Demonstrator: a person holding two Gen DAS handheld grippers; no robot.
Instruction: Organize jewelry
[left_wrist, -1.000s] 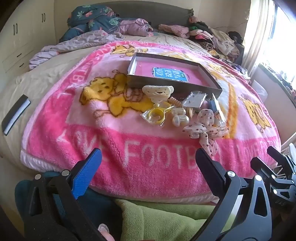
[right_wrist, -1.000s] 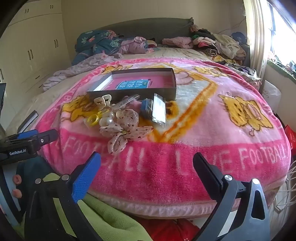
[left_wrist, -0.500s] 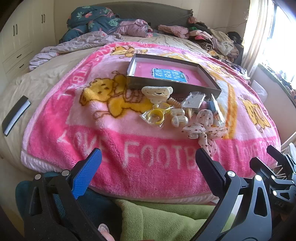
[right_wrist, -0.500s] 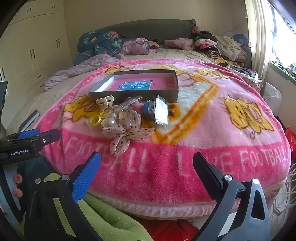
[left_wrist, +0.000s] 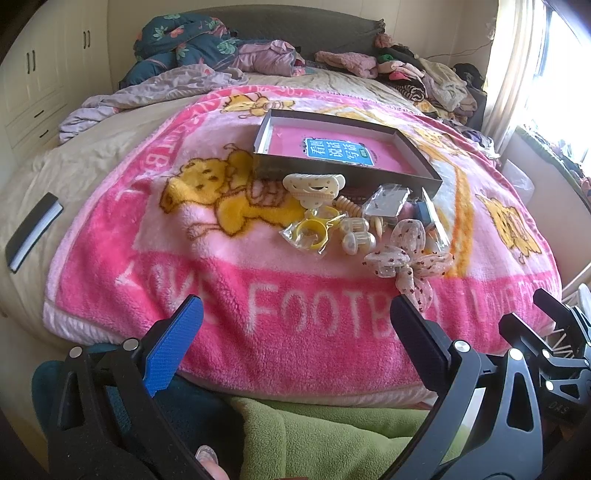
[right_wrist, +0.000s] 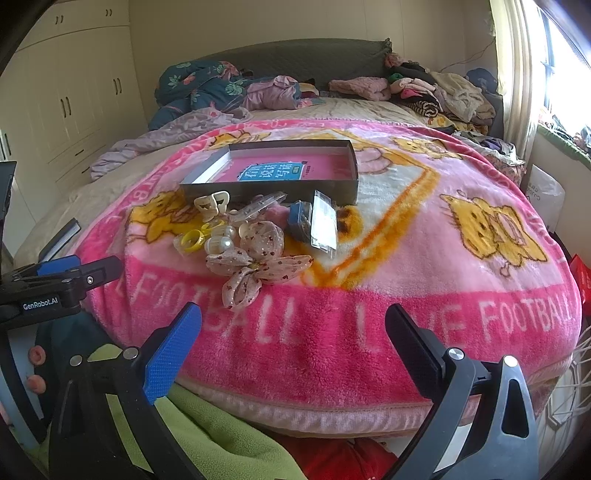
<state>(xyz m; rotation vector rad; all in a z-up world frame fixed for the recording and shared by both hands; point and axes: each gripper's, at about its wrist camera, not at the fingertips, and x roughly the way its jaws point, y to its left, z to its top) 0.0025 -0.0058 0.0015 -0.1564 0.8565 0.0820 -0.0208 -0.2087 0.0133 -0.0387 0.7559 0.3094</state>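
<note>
Fuzzy pink blanket (left_wrist: 207, 280) under gauzy dotted bow (left_wrist: 406, 258), shallow rectangular box (left_wrist: 343, 173).

A fluffy, soft cloth blanket (left_wrist: 155, 236) is seen. Thin spotted cloth is used for the bow (right_wrist: 255, 258). The yellow ring (left_wrist: 312, 232) is kept in shiny clear plastic. The box (right_wrist: 280, 184) looks like dull card.

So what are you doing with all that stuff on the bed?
A person holds two grippers, the left gripper and right gripper, both open and empty, near the blanket edge. A pile of hair things, with a dotted bow and yellow ring, lies in front of the box. Nothing has been sorted into it yet.
</note>
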